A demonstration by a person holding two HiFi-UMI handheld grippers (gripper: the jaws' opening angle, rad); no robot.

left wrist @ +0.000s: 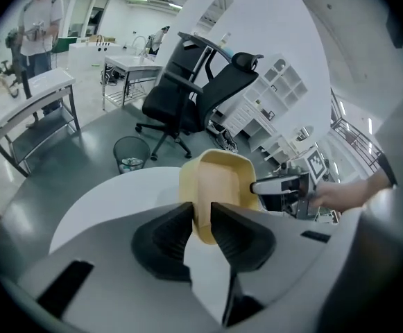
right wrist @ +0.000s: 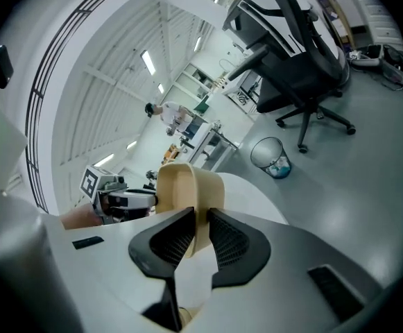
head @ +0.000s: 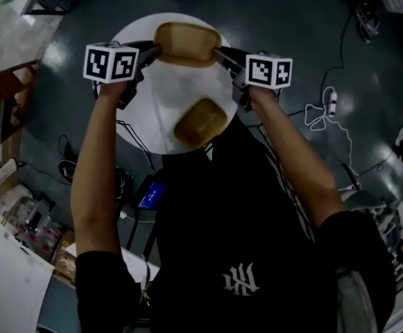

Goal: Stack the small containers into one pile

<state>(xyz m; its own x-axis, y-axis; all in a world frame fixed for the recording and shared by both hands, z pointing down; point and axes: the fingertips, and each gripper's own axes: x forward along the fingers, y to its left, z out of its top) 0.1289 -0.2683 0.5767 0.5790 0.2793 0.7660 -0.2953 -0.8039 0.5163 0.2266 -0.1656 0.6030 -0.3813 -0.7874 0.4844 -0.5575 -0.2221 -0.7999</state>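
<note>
From the head view, the left gripper [head: 149, 53] and right gripper [head: 218, 54] met on a container [head: 187, 44] at the far side of the white table [head: 139, 103]. Only this view showed the second container [head: 200, 122], lying apart and nearer the person. Each gripper view showed its own jaws pinching an end wall of the container, with a chair [left wrist: 201, 82] and bin [left wrist: 130, 155] behind.

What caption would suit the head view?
Left gripper and right gripper clamp one tan container over a white table, second container nearby.
</note>
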